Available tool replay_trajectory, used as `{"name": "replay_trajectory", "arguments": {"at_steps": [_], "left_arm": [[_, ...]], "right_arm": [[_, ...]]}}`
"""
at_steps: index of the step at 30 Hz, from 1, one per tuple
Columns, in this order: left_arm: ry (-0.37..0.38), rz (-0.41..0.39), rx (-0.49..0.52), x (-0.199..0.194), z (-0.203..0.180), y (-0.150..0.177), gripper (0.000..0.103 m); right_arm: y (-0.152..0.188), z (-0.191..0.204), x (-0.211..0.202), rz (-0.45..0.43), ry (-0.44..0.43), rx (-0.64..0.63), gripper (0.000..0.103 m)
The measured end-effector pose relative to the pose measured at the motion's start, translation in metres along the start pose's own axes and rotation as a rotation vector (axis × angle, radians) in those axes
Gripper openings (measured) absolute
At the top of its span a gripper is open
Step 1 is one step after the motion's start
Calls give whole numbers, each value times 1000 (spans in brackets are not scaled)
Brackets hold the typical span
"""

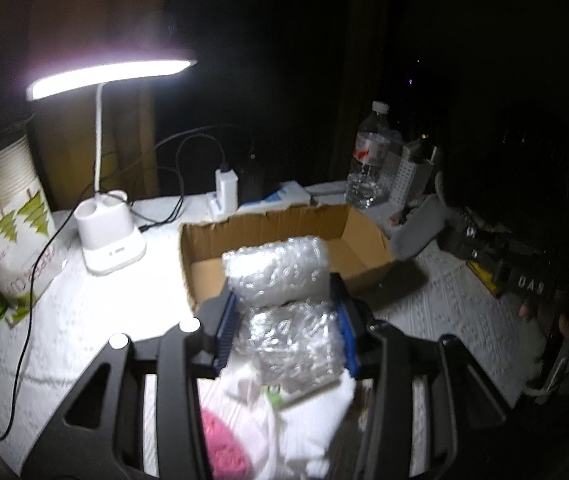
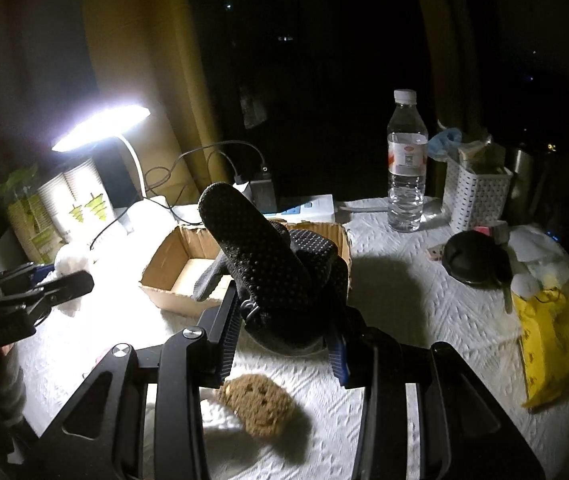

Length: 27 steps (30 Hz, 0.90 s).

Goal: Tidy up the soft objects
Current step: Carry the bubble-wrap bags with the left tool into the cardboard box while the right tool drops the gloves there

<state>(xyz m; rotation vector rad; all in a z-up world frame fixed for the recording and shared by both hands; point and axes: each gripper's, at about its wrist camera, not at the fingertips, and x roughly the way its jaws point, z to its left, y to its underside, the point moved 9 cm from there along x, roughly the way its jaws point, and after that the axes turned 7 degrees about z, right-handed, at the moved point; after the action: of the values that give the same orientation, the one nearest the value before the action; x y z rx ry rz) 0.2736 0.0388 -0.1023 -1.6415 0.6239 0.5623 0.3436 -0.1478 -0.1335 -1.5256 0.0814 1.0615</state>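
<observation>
My left gripper (image 1: 284, 300) is shut on a folded wad of clear bubble wrap (image 1: 280, 276), held just in front of the open cardboard box (image 1: 364, 236). My right gripper (image 2: 284, 304) is shut on a black dotted glove (image 2: 260, 256), held above the near edge of the same box (image 2: 164, 256). A brown sponge (image 2: 258, 404) lies on the white cloth below the right gripper. A pink soft item (image 1: 224, 444) and white plastic bags (image 1: 304, 412) lie under the left gripper. The left gripper also shows at the left in the right wrist view (image 2: 44, 292).
A lit desk lamp (image 1: 108, 236) stands left of the box, with paper-cup packs (image 1: 8, 224) further left. A water bottle (image 2: 406, 168), white basket (image 2: 476, 196), black round object (image 2: 472, 256) and yellow packets (image 2: 552, 336) are at the right. Cables and a charger (image 1: 226, 188) sit behind the box.
</observation>
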Motion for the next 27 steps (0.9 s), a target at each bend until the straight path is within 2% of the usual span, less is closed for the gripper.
{"name": "replay_trajectory", "arguments": {"at_steps": [5, 13, 20, 21, 22, 23, 26, 27], "left_arm": [[-18, 1, -12, 26, -4, -16, 43], [22, 39, -56, 84, -12, -30, 43], [53, 122, -86, 138, -18, -23, 44], [62, 145, -95, 145, -17, -20, 45], [65, 161, -102, 148, -17, -18, 46], [64, 167, -108, 150, -16, -18, 47], [70, 168, -122, 148, -14, -18, 70], [76, 162, -128, 146, -14, -18, 77]], "right_arm": [[-8, -8, 21, 12, -14, -4, 40], [-15, -14, 62, 44, -20, -21, 41], [-11, -22, 99, 95, -1, -31, 41], [-9, -25, 104, 106, 6, -27, 42], [-9, -28, 106, 113, 13, -24, 46], [-8, -30, 109, 119, 18, -21, 51], [-10, -31, 108, 115, 21, -22, 62], [-11, -31, 106, 109, 26, -26, 63]]}}
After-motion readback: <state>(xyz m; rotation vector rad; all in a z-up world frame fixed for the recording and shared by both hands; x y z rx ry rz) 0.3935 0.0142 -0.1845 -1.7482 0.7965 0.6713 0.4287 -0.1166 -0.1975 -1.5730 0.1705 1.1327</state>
